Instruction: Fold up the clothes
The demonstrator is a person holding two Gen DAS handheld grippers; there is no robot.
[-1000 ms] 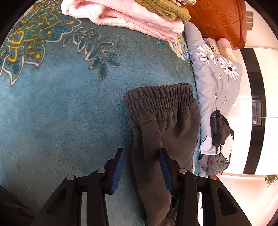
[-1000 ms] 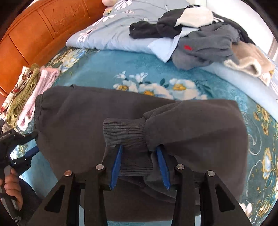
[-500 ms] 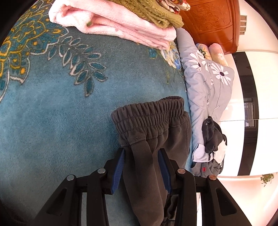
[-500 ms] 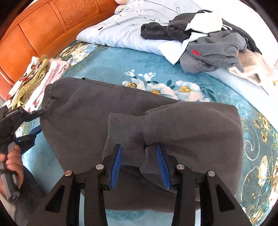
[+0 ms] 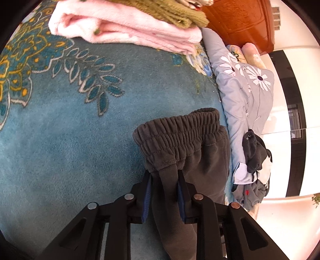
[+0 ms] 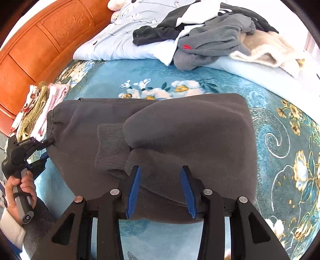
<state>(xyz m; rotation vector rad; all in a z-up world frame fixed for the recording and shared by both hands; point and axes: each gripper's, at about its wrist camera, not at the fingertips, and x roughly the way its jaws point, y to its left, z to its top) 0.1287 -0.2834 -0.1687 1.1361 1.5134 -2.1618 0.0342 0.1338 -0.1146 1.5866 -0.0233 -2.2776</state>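
Observation:
Dark grey sweatpants [image 6: 180, 128] lie folded on the blue floral blanket [image 6: 112, 80], a ribbed cuff [image 6: 110, 146] lying on top. In the left wrist view my left gripper [image 5: 164, 175] is shut on a fold of the sweatpants [image 5: 192, 160] just below the elastic waistband [image 5: 176, 130]. In the right wrist view my right gripper [image 6: 160, 171] has its blue pads spread with the folded leg fabric between them; whether it pinches the cloth is unclear. The left gripper also shows in the right wrist view [image 6: 47, 143], at the waistband corner.
A stack of folded clothes, pink [image 5: 128, 34] under olive knit [image 5: 170, 10], lies near the wooden headboard [image 6: 40, 44]. A heap of unfolded dark, grey and cream clothes [image 6: 210, 40] sits on the pale floral duvet [image 5: 246, 96] at the far side.
My left gripper moved forward along the fabric to the waistband and closed on the fold. My right gripper drew back, so the cuff now lies ahead and left of its pads.

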